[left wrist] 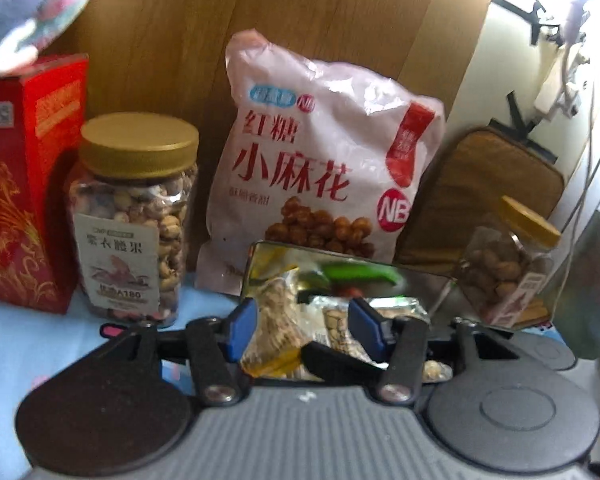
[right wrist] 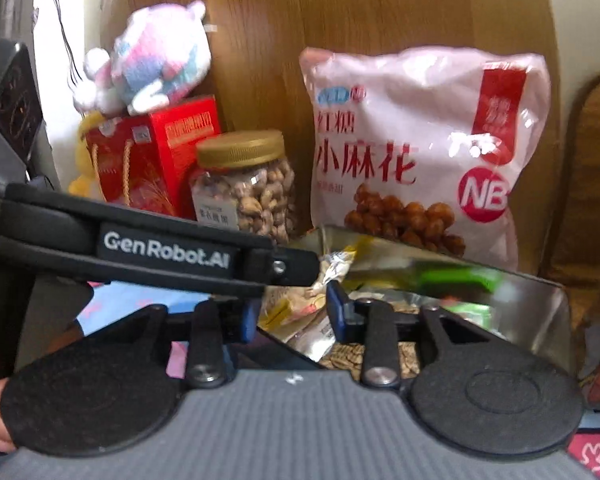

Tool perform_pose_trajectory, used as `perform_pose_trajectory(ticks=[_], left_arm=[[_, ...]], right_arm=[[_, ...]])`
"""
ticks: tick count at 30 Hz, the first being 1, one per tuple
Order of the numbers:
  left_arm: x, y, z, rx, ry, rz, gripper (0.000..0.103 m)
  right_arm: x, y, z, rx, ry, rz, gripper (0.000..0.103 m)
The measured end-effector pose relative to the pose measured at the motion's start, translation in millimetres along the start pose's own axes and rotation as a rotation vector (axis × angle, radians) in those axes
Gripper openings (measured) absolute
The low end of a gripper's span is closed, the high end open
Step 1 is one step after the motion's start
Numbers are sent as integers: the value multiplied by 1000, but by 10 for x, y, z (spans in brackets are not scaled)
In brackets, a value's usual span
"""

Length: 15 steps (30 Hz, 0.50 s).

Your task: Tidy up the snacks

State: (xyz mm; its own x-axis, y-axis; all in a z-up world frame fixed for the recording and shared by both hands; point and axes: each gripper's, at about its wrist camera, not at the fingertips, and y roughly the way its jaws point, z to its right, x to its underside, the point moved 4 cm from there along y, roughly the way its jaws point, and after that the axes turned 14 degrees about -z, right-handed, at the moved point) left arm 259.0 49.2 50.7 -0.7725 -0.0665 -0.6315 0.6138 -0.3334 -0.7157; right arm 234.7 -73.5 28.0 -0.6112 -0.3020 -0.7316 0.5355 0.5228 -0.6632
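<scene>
Wooden panelling stands behind a table with a pale blue cloth (left wrist: 28, 344), and the landmark is the shiny metal tray (left wrist: 416, 280) of small snack packets in front. Behind the tray leans the pink snack bag (left wrist: 324, 148); left of the tray stand the nut jar (left wrist: 134, 220) and the red box (left wrist: 24, 184); right of the tray, a second small jar (left wrist: 508, 268) is tilted. The left gripper (left wrist: 302, 328) and the right gripper (right wrist: 294, 308) hang over the tray, both spread, pinching nothing. I judge the step is picking a packet from the tray. Next move needs one tong lowered on one packet. Room is tight: tray walls, crossing arms, the jar near.
</scene>
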Motion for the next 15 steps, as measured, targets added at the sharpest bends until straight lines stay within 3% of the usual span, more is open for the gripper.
perform_pose_trajectory(ticks=[5, 8, 12, 15], left_arm=[[300, -417, 102, 103, -17, 56, 52], [595, -527, 160, 135, -10, 49, 52], [919, -362, 214, 146, -17, -46, 53], [1074, -158, 254, 192, -56, -158, 53]], right_arm=[[209, -531, 68, -13, 47, 70, 39], [509, -889, 188, 12, 111, 94, 39], [908, -1016, 428, 60, 256, 25, 41], [1120, -905, 530, 25, 350, -78, 41]])
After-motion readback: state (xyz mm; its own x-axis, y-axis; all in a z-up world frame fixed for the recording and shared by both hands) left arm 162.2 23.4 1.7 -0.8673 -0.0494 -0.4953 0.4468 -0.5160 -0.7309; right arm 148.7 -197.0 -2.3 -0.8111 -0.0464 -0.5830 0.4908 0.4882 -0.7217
